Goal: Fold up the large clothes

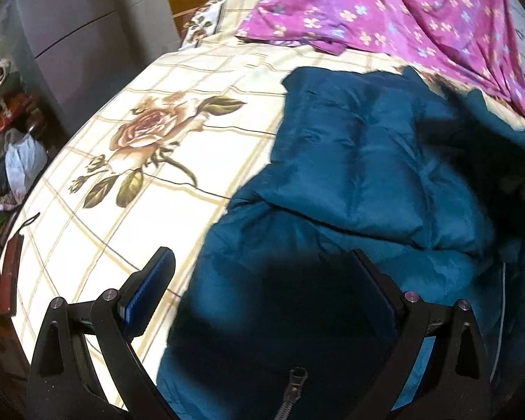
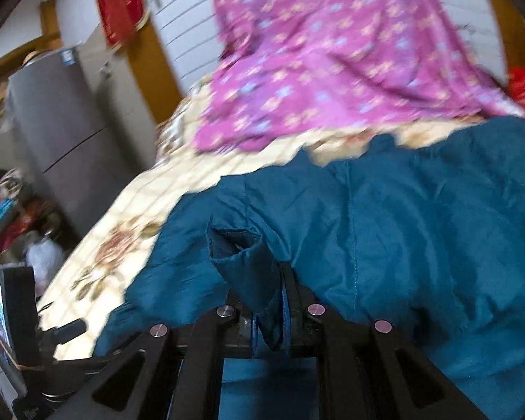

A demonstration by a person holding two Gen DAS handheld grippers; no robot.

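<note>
Mid-fold: my right gripper (image 2: 286,301) pinches the teal jacket (image 2: 402,245) cuff; left gripper (image 1: 262,287) gapes empty near the bed (image 1: 129,210) edge. Body unfolded.

That puffy jacket (image 1: 360,161) is showing a deep teal blue, the bedsheet (image 1: 129,189) is rocking cream with tan checks and brownish-pink roses, and the cloth (image 1: 385,7) behind is looking magenta with tiny peach and blue flowers.

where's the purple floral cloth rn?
In both wrist views the purple floral cloth lies at the far end of the bed, on the cream rose-print sheet, just beyond the teal jacket.
</note>
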